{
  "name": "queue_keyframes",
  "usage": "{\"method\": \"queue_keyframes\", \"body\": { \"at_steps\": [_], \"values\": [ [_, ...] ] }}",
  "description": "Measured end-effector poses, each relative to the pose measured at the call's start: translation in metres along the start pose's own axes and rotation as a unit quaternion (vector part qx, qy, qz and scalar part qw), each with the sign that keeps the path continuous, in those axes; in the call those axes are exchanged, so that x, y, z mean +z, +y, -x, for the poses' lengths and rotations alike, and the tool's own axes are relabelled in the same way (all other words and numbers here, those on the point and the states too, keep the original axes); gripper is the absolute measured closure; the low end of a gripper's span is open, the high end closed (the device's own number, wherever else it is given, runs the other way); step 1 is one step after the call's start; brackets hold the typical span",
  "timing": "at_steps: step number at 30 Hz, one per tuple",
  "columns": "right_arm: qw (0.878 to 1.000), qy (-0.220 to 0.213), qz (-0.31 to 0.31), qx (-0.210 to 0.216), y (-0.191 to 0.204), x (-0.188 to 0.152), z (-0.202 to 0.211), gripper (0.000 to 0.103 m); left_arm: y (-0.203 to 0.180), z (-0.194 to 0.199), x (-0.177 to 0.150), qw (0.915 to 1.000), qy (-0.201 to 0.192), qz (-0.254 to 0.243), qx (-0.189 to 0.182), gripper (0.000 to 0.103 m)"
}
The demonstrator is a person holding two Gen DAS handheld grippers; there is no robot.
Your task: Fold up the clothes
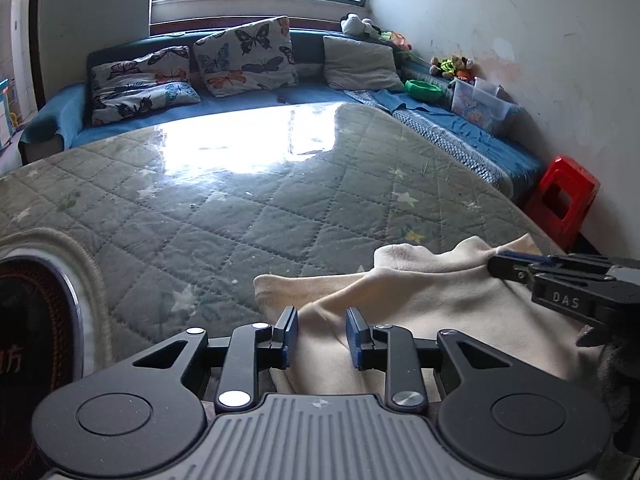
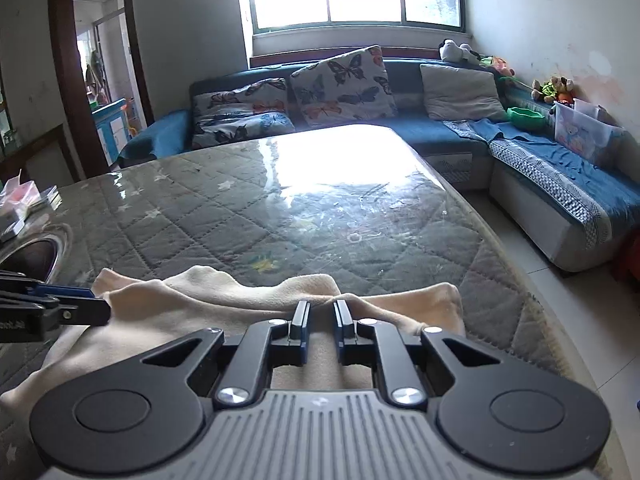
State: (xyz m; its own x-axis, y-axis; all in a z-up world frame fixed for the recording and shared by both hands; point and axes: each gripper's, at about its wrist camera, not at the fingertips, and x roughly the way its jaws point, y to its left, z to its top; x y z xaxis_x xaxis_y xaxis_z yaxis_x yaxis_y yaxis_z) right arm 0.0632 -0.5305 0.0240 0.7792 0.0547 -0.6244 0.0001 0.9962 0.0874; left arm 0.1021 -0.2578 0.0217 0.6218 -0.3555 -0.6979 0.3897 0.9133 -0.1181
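A cream garment (image 1: 420,304) lies bunched at the near edge of the quilted table (image 1: 240,208); it also shows in the right wrist view (image 2: 180,304). My left gripper (image 1: 322,338) is open, its jaws apart over the garment's left part, with cloth between the pads. My right gripper (image 2: 322,322) has its jaws a narrow gap apart over a raised fold of the cloth; whether it pinches the cloth is unclear. The right gripper shows from the side in the left wrist view (image 1: 520,270). The left gripper shows from the side in the right wrist view (image 2: 86,304).
A round dark object with a metal rim (image 1: 40,328) sits on the table at the left. A blue L-shaped sofa (image 1: 304,96) with butterfly pillows (image 1: 244,56) wraps the far and right sides. A red stool (image 1: 564,200) stands at the right. Small items (image 2: 24,200) lie at the table's left edge.
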Motion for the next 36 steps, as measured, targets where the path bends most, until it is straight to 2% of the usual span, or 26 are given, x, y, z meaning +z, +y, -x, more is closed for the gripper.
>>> {"method": "queue_keyframes", "body": {
  "at_steps": [3,7,10,13,18,19,22,29,36],
  "values": [
    [1.0,-0.002,0.001,-0.006,0.0,0.001,-0.004,0.091,-0.004,-0.009,0.004,0.9997,-0.006,-0.021,0.011,0.074],
    [1.0,-0.003,0.003,-0.015,0.001,0.006,-0.012,0.091,-0.004,-0.02,0.01,0.9996,-0.006,-0.022,0.016,0.073],
    [1.0,-0.007,-0.001,-0.012,0.0,0.009,-0.008,0.09,0.001,-0.015,0.013,1.0,-0.006,-0.006,0.004,0.074],
    [1.0,-0.015,0.008,-0.005,0.002,0.009,0.006,0.084,0.002,0.001,0.008,0.9998,-0.016,-0.011,0.002,0.074],
    [0.999,-0.026,0.039,0.001,0.008,-0.014,0.052,0.084,-0.008,0.038,-0.012,0.9985,-0.041,-0.033,-0.012,0.068],
    [0.999,-0.028,0.041,0.001,0.008,-0.021,0.061,0.084,-0.01,0.045,-0.016,0.9984,-0.045,-0.03,-0.014,0.065],
    [0.998,-0.037,0.047,-0.001,0.01,-0.037,0.082,0.084,-0.016,0.06,-0.032,0.9981,-0.051,-0.027,-0.024,0.064],
    [0.998,-0.037,0.051,-0.009,0.012,-0.063,0.079,0.084,-0.024,0.055,-0.049,0.9985,-0.038,-0.039,-0.008,0.064],
    [0.998,-0.052,0.03,-0.012,0.008,-0.065,0.088,0.083,-0.02,0.052,-0.056,0.999,-0.034,-0.028,-0.006,0.062]
  ]
}}
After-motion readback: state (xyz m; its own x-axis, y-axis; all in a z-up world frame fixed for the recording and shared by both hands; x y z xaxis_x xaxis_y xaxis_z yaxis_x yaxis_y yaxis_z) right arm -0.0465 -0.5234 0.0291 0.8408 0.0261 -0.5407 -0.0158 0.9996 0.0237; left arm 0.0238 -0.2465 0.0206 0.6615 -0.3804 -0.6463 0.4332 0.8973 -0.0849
